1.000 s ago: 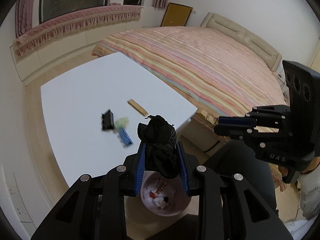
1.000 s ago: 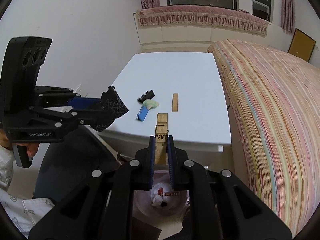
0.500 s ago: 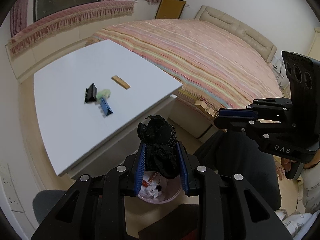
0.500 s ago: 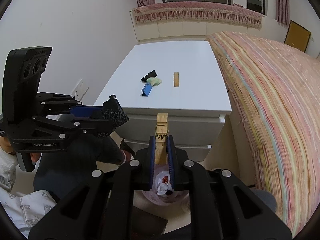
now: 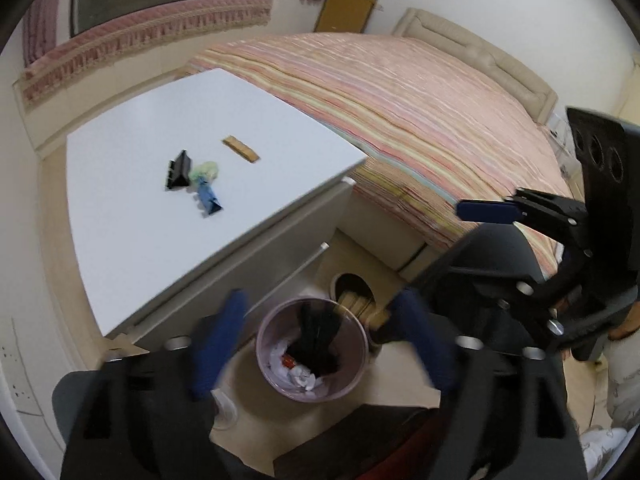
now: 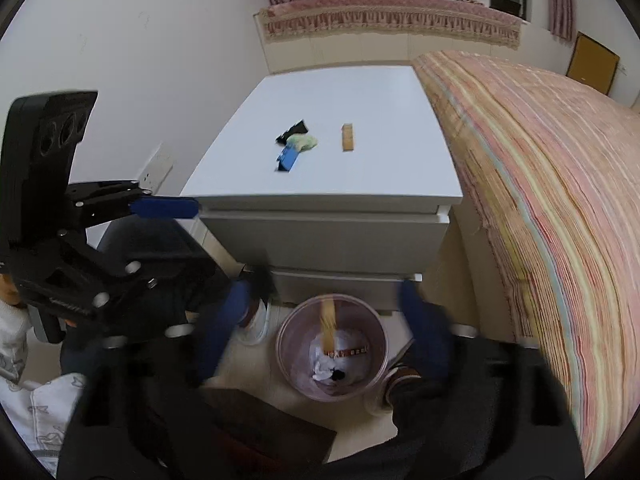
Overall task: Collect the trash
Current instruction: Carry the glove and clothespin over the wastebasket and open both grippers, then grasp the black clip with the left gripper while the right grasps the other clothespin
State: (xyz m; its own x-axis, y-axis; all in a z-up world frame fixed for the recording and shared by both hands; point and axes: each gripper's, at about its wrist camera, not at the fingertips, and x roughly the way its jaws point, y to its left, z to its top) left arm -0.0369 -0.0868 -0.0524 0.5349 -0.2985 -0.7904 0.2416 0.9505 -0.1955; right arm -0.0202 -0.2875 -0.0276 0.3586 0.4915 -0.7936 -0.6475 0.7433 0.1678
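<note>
Both grippers hang open over a pale purple trash bin (image 5: 312, 344) (image 6: 332, 354) on the floor in front of a white drawer unit (image 5: 140, 224). My left gripper (image 5: 320, 344) is open; a blurred black wad (image 5: 316, 340) drops into the bin. My right gripper (image 6: 328, 320) is open; a wooden clothespin (image 6: 330, 326) falls into the bin. On the unit's top lie a black binder clip (image 5: 178, 170), a green crumpled scrap (image 5: 206, 172), a blue binder clip (image 5: 208, 200) and a wooden clothespin (image 5: 240, 149).
A bed with a striped cover (image 5: 420, 120) (image 6: 540, 180) stands beside the drawer unit. The bin holds white crumpled paper (image 6: 336, 364). A person's legs and shoes (image 6: 252, 320) are near the bin. A wall socket (image 6: 156, 168) is on the left wall.
Both grippers have opened. The black wad has left the left gripper and the clothespin has left the right gripper; both are falling into the bin. Both views have moved back from the drawer unit.
</note>
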